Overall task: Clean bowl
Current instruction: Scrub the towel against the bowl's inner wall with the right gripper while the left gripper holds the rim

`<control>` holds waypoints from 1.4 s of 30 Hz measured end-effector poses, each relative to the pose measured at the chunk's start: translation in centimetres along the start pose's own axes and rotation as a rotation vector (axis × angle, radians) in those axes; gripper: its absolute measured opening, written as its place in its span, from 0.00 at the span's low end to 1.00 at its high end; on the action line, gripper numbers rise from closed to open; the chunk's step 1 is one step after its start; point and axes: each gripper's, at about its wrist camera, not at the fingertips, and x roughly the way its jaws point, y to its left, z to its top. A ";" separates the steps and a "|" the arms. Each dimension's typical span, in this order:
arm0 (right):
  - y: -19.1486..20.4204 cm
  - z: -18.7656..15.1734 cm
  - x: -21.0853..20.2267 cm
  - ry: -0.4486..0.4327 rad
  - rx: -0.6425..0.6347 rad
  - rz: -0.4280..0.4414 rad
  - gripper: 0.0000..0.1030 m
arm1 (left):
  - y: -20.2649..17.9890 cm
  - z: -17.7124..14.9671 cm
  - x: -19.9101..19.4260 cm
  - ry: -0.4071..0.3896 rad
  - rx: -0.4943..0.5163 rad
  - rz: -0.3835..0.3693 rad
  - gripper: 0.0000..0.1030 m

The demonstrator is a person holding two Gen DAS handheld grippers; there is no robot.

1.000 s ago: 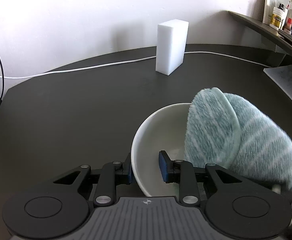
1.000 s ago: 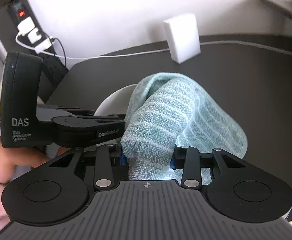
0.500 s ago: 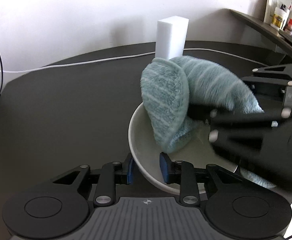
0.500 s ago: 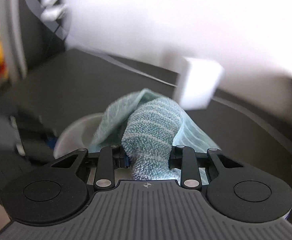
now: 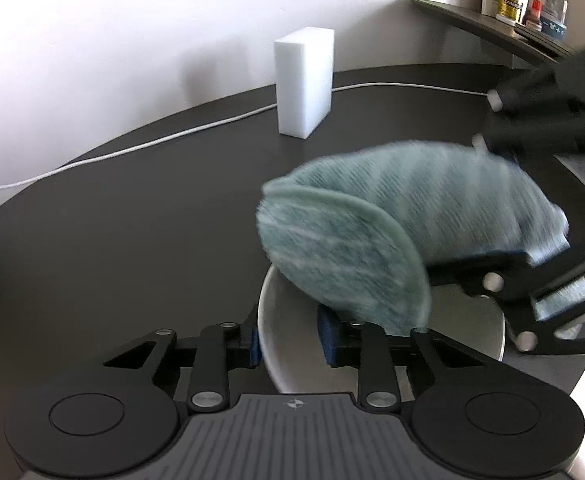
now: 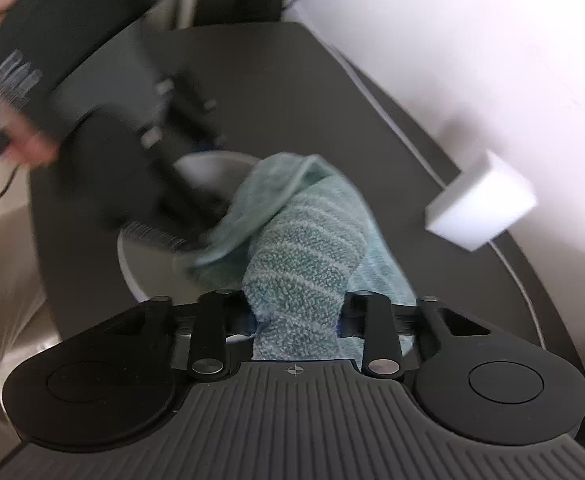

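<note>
Left claw (image 5: 288,344) clamps the near rim of the white bowl (image 5: 292,364) on the dark counter (image 5: 132,220). Right claw (image 6: 296,316) grips the teal towel (image 6: 304,256), its folded end inside the bowl.

dark round-edged table (image 5: 132,216) against a plain white wall (image 5: 132,40), a white cable (image 5: 172,134) along its far edge, a white block (image 5: 304,84) upright, a shelf (image 5: 492,28) with bottles at right.
</note>
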 end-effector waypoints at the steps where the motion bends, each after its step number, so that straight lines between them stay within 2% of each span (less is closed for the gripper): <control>1: 0.2 0.5 -0.1 -0.020 0.003 -0.005 0.56 | 0.0 -0.1 -0.1 -0.001 -0.003 -0.003 0.21; 4: 1.8 1.4 0.7 -0.016 -0.103 -0.072 0.67 | 0.0 -0.4 -0.2 -0.005 -0.010 -0.011 0.20; 5: 2.4 1.5 1.2 -0.014 -0.152 -0.096 0.66 | 0.0 -0.4 -0.3 -0.005 -0.023 -0.009 0.20; 6: 2.8 1.4 1.7 -0.015 -0.194 -0.111 0.63 | 0.1 -0.4 -0.3 -0.005 -0.036 -0.006 0.20; 8: 2.7 1.3 2.1 -0.011 -0.176 -0.105 0.41 | 0.1 -0.4 -0.3 -0.005 -0.065 -0.002 0.21; 10: 2.5 1.1 2.2 -0.001 -0.104 -0.130 0.33 | -0.1 -0.4 -0.4 -0.008 -0.076 0.008 0.22; 11: 1.9 0.9 2.1 0.010 0.002 -0.158 0.33 | -0.3 -0.5 -0.5 -0.012 -0.085 0.022 0.22; 13: 0.4 0.1 1.5 0.010 0.204 -0.153 0.33 | -0.5 -0.6 -0.7 -0.015 -0.086 0.034 0.23; 17: -2.2 -3.3 -0.4 -0.011 0.647 -0.034 0.33 | -0.7 -0.4 -0.7 -0.016 -0.093 0.051 0.23; 20: -2.1 -6.0 -0.7 -0.013 0.872 0.093 0.34 | -1.0 -0.4 -0.7 -0.020 -0.084 0.066 0.23; 22: -1.5 -6.4 -0.2 -0.018 0.912 0.108 0.35 | -1.1 -0.5 -0.8 -0.022 -0.084 0.076 0.23; 24: -1.2 -6.2 0.3 -0.023 0.886 0.087 0.35 | -1.0 -0.6 -1.0 -0.013 -0.092 0.075 0.24; 25: -0.7 -5.8 0.4 -0.020 0.798 0.041 0.35 | -0.9 -0.6 -1.2 -0.002 -0.101 0.069 0.30; 26: 0.2 -5.3 0.4 -0.015 0.673 -0.023 0.33 | -0.8 -0.7 -1.4 -0.001 -0.106 0.058 0.31; 27: 0.9 -4.7 0.5 -0.002 0.551 -0.083 0.32 | -0.6 -0.8 -1.6 -0.001 -0.111 0.048 0.40; 29: 2.2 -3.6 0.8 0.035 0.285 -0.184 0.31 | -0.7 -0.7 -1.8 -0.009 -0.097 0.038 0.40; 30: 2.7 -3.4 1.1 0.048 0.147 -0.191 0.31 | -0.8 -0.6 -1.8 -0.012 -0.086 0.042 0.38; 32: 2.7 -3.1 1.2 0.062 0.014 -0.146 0.30 | -0.8 -0.3 -1.6 -0.016 -0.062 0.046 0.38; 33: 2.7 -3.0 1.2 0.066 -0.025 -0.130 0.30 | -0.8 -0.2 -1.4 -0.013 -0.055 0.038 0.38; 35: 2.7 -2.7 1.2 0.079 -0.126 -0.076 0.32 | -0.7 0.1 -0.9 -0.008 -0.042 0.020 0.31; 36: 2.6 -2.5 1.1 0.085 -0.143 -0.058 0.34 | -0.6 0.3 -0.7 -0.005 -0.036 0.012 0.20; 38: 2.1 -1.5 1.2 0.076 -0.121 -0.052 0.48 | -0.5 0.5 -0.3 0.000 -0.023 -0.006 0.20; 40: 1.9 -0.4 1.6 0.049 -0.103 -0.043 0.55 | -0.5 0.7 0.0 0.002 -0.017 -0.015 0.19; 42: 2.3 0.2 2.1 0.037 -0.121 -0.045 0.57 | -0.4 0.5 0.0 -0.001 -0.021 -0.022 0.19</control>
